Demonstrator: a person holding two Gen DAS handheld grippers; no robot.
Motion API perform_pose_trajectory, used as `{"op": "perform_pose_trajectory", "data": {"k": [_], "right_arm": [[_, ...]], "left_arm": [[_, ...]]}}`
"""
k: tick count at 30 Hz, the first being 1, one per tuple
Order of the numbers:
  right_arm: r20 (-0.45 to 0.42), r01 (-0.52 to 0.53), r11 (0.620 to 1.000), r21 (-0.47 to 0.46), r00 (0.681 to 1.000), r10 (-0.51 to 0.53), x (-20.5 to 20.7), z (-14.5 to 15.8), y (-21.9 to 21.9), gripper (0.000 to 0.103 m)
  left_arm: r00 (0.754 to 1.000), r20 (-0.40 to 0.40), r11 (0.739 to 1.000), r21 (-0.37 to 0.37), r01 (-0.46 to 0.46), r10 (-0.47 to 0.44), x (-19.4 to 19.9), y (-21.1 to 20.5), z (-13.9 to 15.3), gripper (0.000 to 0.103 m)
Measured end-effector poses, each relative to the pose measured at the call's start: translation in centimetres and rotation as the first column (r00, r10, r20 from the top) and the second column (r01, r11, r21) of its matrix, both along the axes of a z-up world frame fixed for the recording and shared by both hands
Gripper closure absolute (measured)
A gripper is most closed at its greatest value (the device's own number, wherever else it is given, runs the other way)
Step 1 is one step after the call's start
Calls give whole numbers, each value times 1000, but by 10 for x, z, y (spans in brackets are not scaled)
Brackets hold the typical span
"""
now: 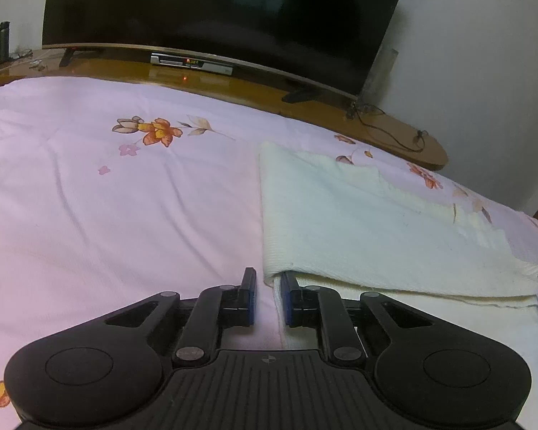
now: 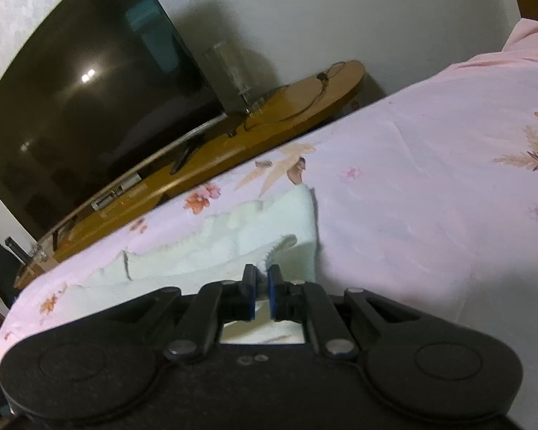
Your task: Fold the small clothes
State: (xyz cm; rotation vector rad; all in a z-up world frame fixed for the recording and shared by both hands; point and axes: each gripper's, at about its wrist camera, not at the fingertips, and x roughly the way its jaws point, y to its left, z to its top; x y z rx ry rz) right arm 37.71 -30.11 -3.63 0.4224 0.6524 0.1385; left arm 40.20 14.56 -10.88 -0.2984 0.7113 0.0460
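Note:
A cream knitted cloth [image 1: 358,222] lies folded over on the pink floral bedsheet [image 1: 107,197], its upper layer resting on a lower one. My left gripper [image 1: 269,274] sits at the cloth's near left corner. A gap shows between its blue pads, and the cloth's edge lies in that gap against the right pad. In the right wrist view the same cloth [image 2: 254,236] is lifted at its near jagged edge. My right gripper [image 2: 263,272] is shut on that edge, with a bit of cloth pinched between the fingertips.
Beyond the bed's far edge runs a wooden TV stand [image 1: 233,86] with a large dark television [image 1: 215,10], a set-top box [image 1: 192,61] and a loose cable [image 1: 387,132]. A clear container [image 2: 229,75] stands beside the screen. White wall lies behind.

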Motion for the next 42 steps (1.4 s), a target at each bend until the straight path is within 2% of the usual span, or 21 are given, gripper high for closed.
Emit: {"op": "perform_pose_trajectory", "data": {"k": [5,7,8,9,11,14,15,16,18,19,20,21,24,26,30,33,34,36,37,38,42], "right_arm": [[-76,15,1000,-26,997,-17,12,-28,-3,95],[-57,1,1000,-28,998,-2,7,-30,-6,95],[-46,12,1000,-27,999,-13,3,-26,-8,91],[-21,39,998,-40,999,-40,-4,-20,-9,78],[51,14,998,-64,999,-11,-13,-9,-7,83],[49,-78,989,-126,995,84,3,-4,17,86],[43,-113,981,-155,992,121,11,-4,29,87],[41,-138,971,-194,988,149,17,-4,40,87],[32,-164,947,-277,983,179,27,-9,58,87],[25,-164,938,-306,983,180,30,-14,61,88],[7,-147,927,-344,987,160,33,-20,60,89],[-13,-129,925,-358,991,134,36,-26,55,91],[-11,-131,942,-309,991,134,35,-25,38,93],[27,-104,947,-305,993,118,30,-14,40,84],[59,-160,953,-258,982,181,40,-9,69,83],[21,-274,923,-270,957,290,51,-17,104,81],[3,-303,908,-289,948,318,53,-22,116,81],[-23,-333,871,-360,937,349,51,-32,131,81],[-12,-329,859,-392,936,353,49,-30,131,81],[-13,-310,852,-422,942,336,46,-30,128,81],[-6,-134,862,-489,989,150,37,-25,69,81]], "left_arm": [[996,-55,996,41,79,-77,2,-1,8,86],[994,-52,994,52,97,-94,-9,7,14,83],[996,-21,995,57,86,-85,-19,14,21,83],[997,16,996,57,73,-74,-25,19,28,83],[992,101,997,28,74,-77,-20,22,44,83],[985,109,991,26,134,-136,18,7,47,82],[978,119,985,16,172,-172,33,-1,43,76],[973,122,981,18,194,-195,45,-8,39,60],[973,120,980,63,190,-197,70,-18,25,39],[976,113,981,84,178,-186,79,-19,17,39],[983,47,981,90,172,-176,93,-17,4,39],[984,22,981,92,173,-176,99,-13,-3,39],[987,68,985,103,139,-147,91,-6,10,39],[981,134,988,79,133,-143,84,-8,19,39],[967,115,973,81,218,-226,90,-46,22,39],[953,89,954,98,282,-291,94,-78,18,39],[949,72,948,118,296,-305,95,-87,14,35],[949,16,928,211,306,-316,95,-100,5,28],[950,18,921,251,296,-310,91,-97,3,28],[954,24,922,264,282,-299,86,-87,3,28],[972,15,929,300,218,-233,61,-43,4,28]]}}
